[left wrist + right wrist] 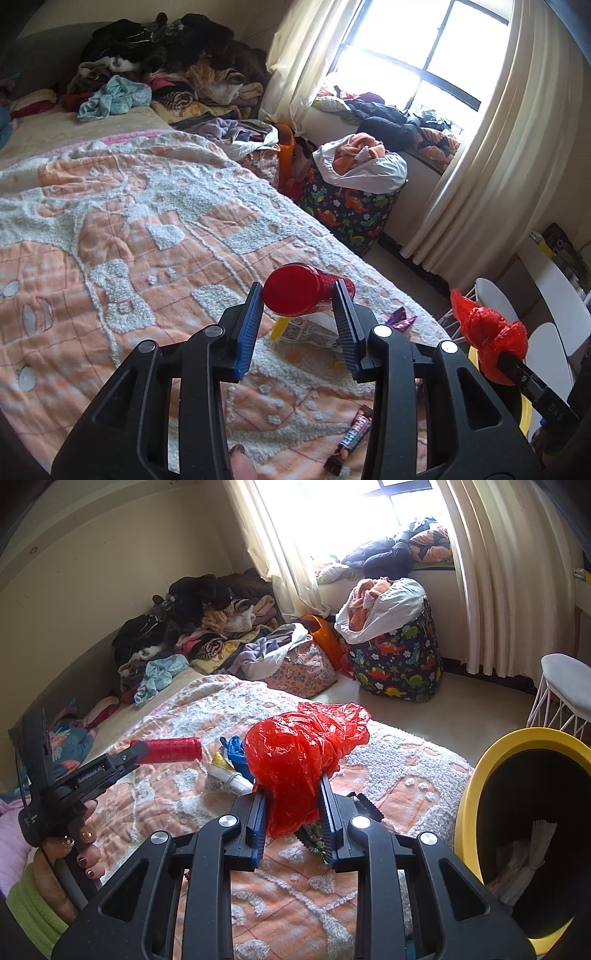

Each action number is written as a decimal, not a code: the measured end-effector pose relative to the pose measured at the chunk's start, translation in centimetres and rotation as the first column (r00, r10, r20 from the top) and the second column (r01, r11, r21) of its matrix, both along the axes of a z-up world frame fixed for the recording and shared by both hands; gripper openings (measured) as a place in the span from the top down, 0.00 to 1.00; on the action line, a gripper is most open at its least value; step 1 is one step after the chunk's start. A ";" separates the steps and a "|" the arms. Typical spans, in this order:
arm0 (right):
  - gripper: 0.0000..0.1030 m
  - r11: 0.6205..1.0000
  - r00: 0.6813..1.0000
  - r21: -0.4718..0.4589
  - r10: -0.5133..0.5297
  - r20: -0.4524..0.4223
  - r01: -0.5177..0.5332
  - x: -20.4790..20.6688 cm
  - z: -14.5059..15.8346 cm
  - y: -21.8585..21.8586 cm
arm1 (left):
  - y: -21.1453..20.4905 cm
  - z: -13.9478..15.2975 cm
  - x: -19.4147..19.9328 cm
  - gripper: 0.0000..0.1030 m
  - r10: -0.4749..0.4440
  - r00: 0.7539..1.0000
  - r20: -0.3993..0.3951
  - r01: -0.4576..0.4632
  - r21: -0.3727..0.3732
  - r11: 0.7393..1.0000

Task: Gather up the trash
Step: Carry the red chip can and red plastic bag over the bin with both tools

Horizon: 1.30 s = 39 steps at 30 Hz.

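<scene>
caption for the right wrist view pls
Right gripper clamps a red plastic bag above the bedspread, yellow-rimmed bin alongside.

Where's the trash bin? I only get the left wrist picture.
Observer: A yellow-rimmed bin stands off the bed's corner, right of the right tongs.
Operator: Is it empty?
Observer: No, white paper lies inside.
Operator: Any trash I can't see?
Observer: Yes, a crumpled blue scrap lies on the bed left of the red bag; the red tube blocks it from you.
</scene>
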State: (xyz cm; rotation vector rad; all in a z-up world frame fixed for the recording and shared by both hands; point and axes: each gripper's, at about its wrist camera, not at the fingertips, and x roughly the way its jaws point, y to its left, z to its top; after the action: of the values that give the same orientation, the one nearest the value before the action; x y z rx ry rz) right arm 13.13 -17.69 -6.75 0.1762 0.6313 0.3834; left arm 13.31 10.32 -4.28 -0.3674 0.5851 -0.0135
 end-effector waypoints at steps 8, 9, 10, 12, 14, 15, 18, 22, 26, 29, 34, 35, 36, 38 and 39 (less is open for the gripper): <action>0.77 1.000 1.000 0.013 -0.012 0.012 0.012 -0.8 0.4 -1.3 | -2.4 1.1 -0.3 0.71 -0.046 0.999 0.017 0.046 0.006 0.999; 0.77 1.000 1.000 0.014 -0.016 0.013 0.015 -1.0 0.4 -1.6 | -2.7 1.2 -0.3 0.71 -0.051 0.999 0.018 0.051 0.007 0.999; 0.77 1.000 1.000 0.016 -0.019 0.013 0.019 -1.0 0.5 -1.8 | -2.9 1.3 -0.4 0.71 -0.057 0.998 0.019 0.056 0.009 0.998; 0.77 0.999 1.000 0.025 -0.026 0.015 0.025 -1.2 0.6 -2.3 | -3.6 1.5 -0.5 0.71 -0.069 0.997 0.020 0.069 0.015 0.997; 0.77 0.999 0.999 0.027 -0.033 0.014 0.033 -1.3 0.6 -2.8 | -4.3 1.7 -0.6 0.71 -0.083 0.996 0.023 0.083 0.019 0.996; 0.77 0.999 0.999 0.032 -0.038 0.015 0.038 -1.5 0.6 -3.2 | -4.7 1.7 -0.6 0.71 -0.089 0.996 0.024 0.089 0.023 0.996; 0.77 0.998 0.999 0.041 -0.051 0.017 0.050 -1.8 0.7 -4.0 | -5.8 2.0 -0.7 0.71 -0.109 0.994 0.027 0.109 0.031 0.994; 0.77 0.996 0.997 0.058 -0.070 0.015 0.069 -2.2 0.9 -5.2 | -7.0 2.2 -0.8 0.71 -0.132 0.991 0.031 0.131 0.038 0.991; 0.77 0.994 0.996 0.071 -0.087 0.019 0.086 -2.5 1.2 -6.3 | -8.2 2.5 -1.1 0.71 -0.153 0.988 0.035 0.151 0.047 0.987; 0.77 0.993 0.995 0.076 -0.097 0.022 0.095 -2.8 1.4 -6.8 | -9.1 2.7 -1.3 0.71 -0.168 0.985 0.040 0.166 0.055 0.985; 0.77 0.990 0.993 0.083 -0.115 0.023 0.112 -3.1 1.7 -8.0 | -10.2 2.9 -1.6 0.71 -0.188 0.981 0.040 0.185 0.063 0.981; 0.77 0.990 0.993 0.085 -0.118 0.023 0.116 -3.2 1.7 -8.2 | -10.5 2.9 -1.6 0.71 -0.195 0.980 0.040 0.192 0.066 0.979; 0.77 0.989 0.992 0.086 -0.122 0.023 0.120 -3.3 1.7 -8.4 | -10.8 2.9 -1.6 0.71 -0.199 0.979 0.040 0.196 0.068 0.978; 0.77 0.988 0.992 0.089 -0.128 0.021 0.126 -3.3 1.8 -8.7 | -11.3 3.0 -1.7 0.71 -0.210 0.977 0.042 0.207 0.073 0.976; 0.77 0.987 0.991 0.091 -0.132 0.022 0.130 -3.3 1.8 -8.9 | -11.5 3.1 -1.8 0.71 -0.215 0.976 0.042 0.211 0.075 0.975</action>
State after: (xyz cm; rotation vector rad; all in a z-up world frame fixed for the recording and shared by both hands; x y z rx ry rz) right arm 9.80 -26.61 -4.91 0.2961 0.5722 0.2870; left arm 11.53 -1.18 -1.21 -0.2344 0.5715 -0.2073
